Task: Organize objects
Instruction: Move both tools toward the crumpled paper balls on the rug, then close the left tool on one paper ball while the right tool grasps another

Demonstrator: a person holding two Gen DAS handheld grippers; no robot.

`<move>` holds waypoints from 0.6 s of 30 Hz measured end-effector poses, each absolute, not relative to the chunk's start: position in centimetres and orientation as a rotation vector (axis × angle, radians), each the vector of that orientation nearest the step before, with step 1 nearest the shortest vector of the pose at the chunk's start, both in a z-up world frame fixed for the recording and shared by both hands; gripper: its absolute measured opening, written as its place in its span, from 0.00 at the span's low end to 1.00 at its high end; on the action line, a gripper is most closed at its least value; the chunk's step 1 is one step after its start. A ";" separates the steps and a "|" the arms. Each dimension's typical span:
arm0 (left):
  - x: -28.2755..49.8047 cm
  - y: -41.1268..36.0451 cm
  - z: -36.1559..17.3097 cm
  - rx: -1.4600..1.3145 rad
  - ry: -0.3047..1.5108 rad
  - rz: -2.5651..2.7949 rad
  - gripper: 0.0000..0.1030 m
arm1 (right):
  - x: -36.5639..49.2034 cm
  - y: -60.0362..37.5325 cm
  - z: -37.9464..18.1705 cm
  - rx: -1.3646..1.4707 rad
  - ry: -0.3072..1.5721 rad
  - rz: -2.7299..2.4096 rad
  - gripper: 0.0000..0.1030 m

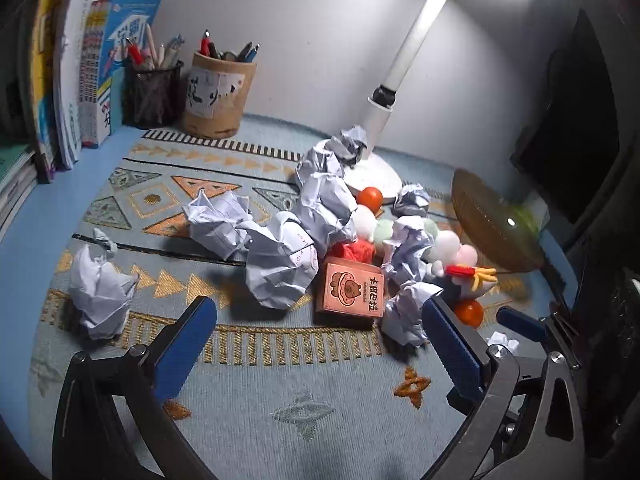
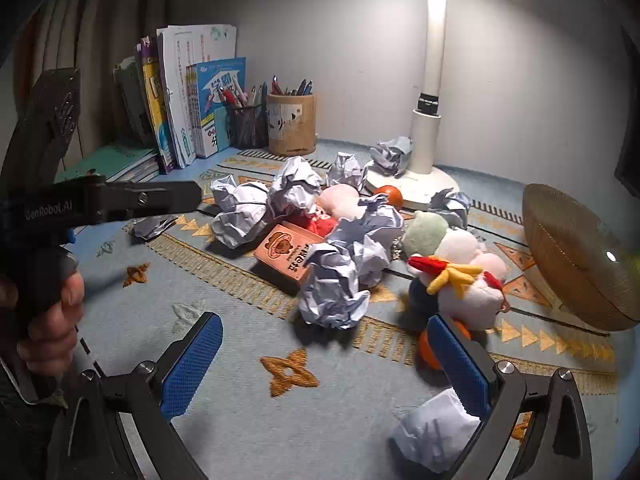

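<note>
Several crumpled paper balls (image 1: 280,264) (image 2: 336,284) lie in a heap on the patterned mat (image 1: 280,380) (image 2: 240,420), with a pink box (image 1: 351,290) (image 2: 286,254), a plush toy (image 1: 452,252) (image 2: 460,276) and orange balls (image 1: 369,198) (image 2: 390,195) (image 1: 469,312). One paper ball (image 1: 102,296) lies apart at the left. My left gripper (image 1: 320,328) is open and empty, just short of the pink box. My right gripper (image 2: 326,356) is open and empty, near a paper ball (image 2: 434,432) by its right finger. The left gripper's body also shows in the right wrist view (image 2: 120,200).
A white desk lamp (image 1: 372,176) (image 2: 420,184) stands at the back. Two pen holders (image 1: 218,96) (image 2: 291,124) and upright books (image 1: 92,80) (image 2: 188,100) line the back left. A tipped woven basket (image 1: 496,224) (image 2: 576,256) lies at the right.
</note>
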State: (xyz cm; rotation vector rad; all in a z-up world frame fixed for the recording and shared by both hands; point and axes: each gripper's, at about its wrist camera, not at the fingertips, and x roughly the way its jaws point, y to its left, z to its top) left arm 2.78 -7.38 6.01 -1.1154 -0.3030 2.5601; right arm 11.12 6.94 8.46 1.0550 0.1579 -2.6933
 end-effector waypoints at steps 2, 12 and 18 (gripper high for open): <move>1.7 -6.3 5.8 -1.113 -0.244 2.605 0.99 | 10.2 6.7 8.5 1.061 0.136 -2.692 0.99; -2.0 -5.5 2.4 -1.188 -0.262 2.644 0.92 | 6.0 7.8 5.3 1.190 -0.017 -2.678 0.83; -2.7 -5.9 1.5 -1.230 -0.301 2.627 0.69 | 5.0 8.2 5.3 1.198 -0.044 -2.702 0.70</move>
